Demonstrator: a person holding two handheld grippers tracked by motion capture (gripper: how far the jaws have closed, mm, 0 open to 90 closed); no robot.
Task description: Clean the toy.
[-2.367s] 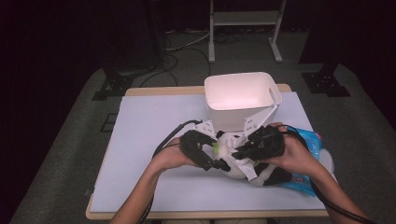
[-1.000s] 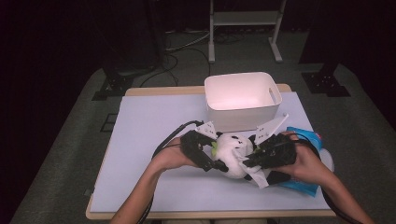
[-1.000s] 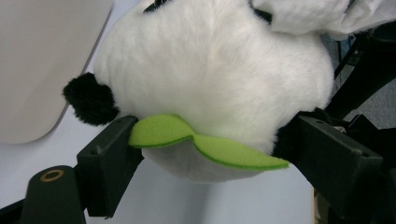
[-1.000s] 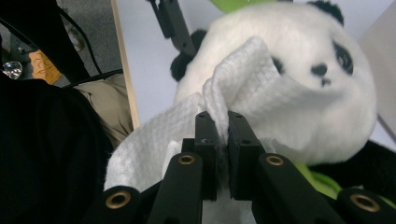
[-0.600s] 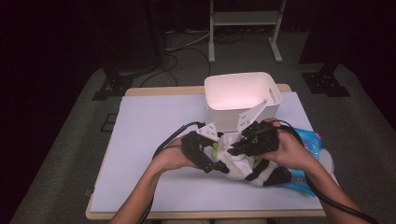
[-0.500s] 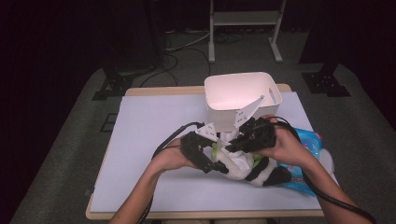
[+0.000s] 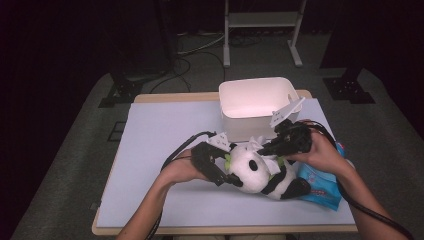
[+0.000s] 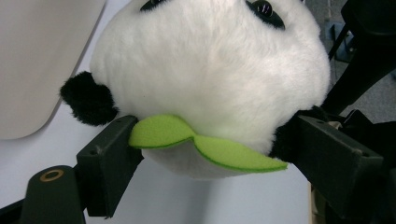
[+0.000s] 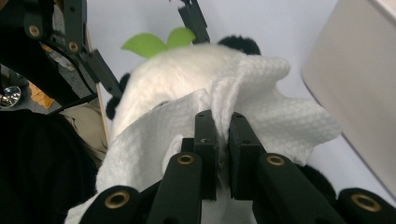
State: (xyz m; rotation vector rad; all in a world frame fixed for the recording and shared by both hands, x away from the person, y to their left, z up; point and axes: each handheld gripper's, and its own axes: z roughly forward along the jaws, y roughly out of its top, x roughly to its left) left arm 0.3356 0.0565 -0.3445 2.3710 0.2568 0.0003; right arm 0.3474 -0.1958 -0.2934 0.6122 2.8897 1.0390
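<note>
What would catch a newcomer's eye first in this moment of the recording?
A plush panda lies near the front middle of the table, its head clamped between the jaws of the left gripper. The right gripper pinches a white wipe draped over the panda. Just behind stands a white bin, and a blue packet lies at the right.

The panda [image 8: 210, 70] is fuzzy plush, with a smooth green felt leaf [image 8: 205, 147] and glossy black eyes. The wipe [image 9: 261, 112] pinched in the right gripper [image 9: 223, 122] looks like soft embossed paper cloth, while both grippers are matt black plastic. Far bin [image 7: 252, 100] is smooth white plastic; the table [image 7: 165, 125] is matt.
</note>
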